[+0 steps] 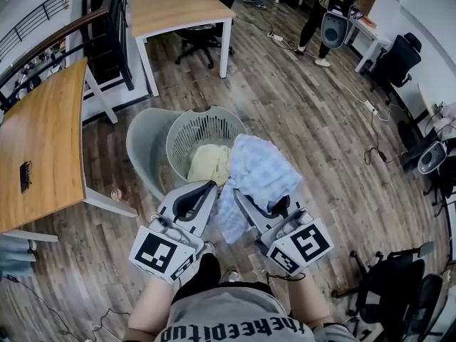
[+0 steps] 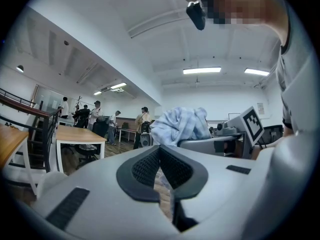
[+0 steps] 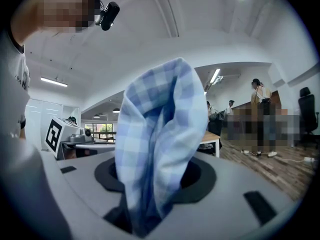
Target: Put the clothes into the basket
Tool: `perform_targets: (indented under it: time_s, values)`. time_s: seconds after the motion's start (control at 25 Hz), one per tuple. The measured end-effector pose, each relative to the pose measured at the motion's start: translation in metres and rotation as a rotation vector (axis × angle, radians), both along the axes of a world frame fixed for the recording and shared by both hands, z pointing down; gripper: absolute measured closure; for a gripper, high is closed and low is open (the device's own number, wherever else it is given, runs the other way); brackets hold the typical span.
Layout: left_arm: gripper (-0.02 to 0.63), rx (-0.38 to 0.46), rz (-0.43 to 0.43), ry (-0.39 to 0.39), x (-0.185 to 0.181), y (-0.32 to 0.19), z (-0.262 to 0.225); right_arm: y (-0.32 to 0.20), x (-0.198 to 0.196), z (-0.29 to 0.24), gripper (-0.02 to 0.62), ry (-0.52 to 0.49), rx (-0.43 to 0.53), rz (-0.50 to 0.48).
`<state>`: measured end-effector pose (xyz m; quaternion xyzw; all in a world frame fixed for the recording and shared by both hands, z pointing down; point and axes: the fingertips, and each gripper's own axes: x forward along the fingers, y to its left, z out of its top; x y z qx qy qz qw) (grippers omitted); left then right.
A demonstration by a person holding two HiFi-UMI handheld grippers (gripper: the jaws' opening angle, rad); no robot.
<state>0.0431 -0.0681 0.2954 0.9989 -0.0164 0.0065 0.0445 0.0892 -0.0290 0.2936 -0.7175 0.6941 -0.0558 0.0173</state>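
A pale green slatted laundry basket (image 1: pixel 187 123) stands on the wood floor with a yellow garment (image 1: pixel 210 162) inside. A blue checked garment (image 1: pixel 258 168) lies bunched over the basket's near right rim and hangs down toward me. My right gripper (image 1: pixel 242 199) is shut on it; in the right gripper view the cloth (image 3: pixel 152 134) rises from between the jaws and fills the middle. My left gripper (image 1: pixel 209 189) points at the basket's near rim beside the cloth. Its jaws stand together, and only a sliver of floor shows between the pads (image 2: pixel 145 166).
A grey-green moulded tub or seat (image 1: pixel 142 148) stands against the basket's left side. Wooden tables are at the left (image 1: pixel 43 141) and beyond the basket (image 1: pixel 178 9). Office chairs (image 1: pixel 395 59) and floor cables (image 1: pixel 370 109) lie to the right. People stand at the back.
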Motion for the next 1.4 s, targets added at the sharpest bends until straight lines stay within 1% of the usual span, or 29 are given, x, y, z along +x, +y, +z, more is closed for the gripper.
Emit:
perform_targets:
  time_s: [0.44, 0.64, 0.84, 0.96, 1.12, 1.2, 1.4]
  values:
    - [0.591, -0.019, 0.042, -0.015, 0.017, -0.05, 0.012, -0.048, 0.017, 0.008, 0.385, -0.008, -0.011, 0.048]
    - [0.591, -0.026, 0.059, -0.018, 0.023, -0.063, 0.015, -0.057, 0.024, 0.008, 0.385, -0.009, -0.016, 0.074]
    - [0.591, -0.033, 0.059, -0.025, 0.03, -0.065, 0.018, -0.059, 0.032, 0.011, 0.385, -0.012, -0.024, 0.078]
    - [0.591, -0.031, 0.044, -0.028, 0.035, -0.064, 0.02, -0.059, 0.038, 0.012, 0.385, -0.014, -0.021, 0.065]
    - [0.591, -0.028, 0.002, -0.036, 0.045, -0.065, 0.022, -0.062, 0.051, 0.013, 0.385, -0.016, -0.02, 0.029]
    - [0.591, -0.023, -0.023, -0.042, 0.051, -0.066, 0.023, -0.065, 0.059, 0.014, 0.385, -0.018, -0.022, 0.006]
    - [0.591, -0.049, -0.109, -0.043, 0.065, -0.072, 0.024, -0.076, 0.078, 0.013, 0.385, -0.021, -0.027, -0.078]
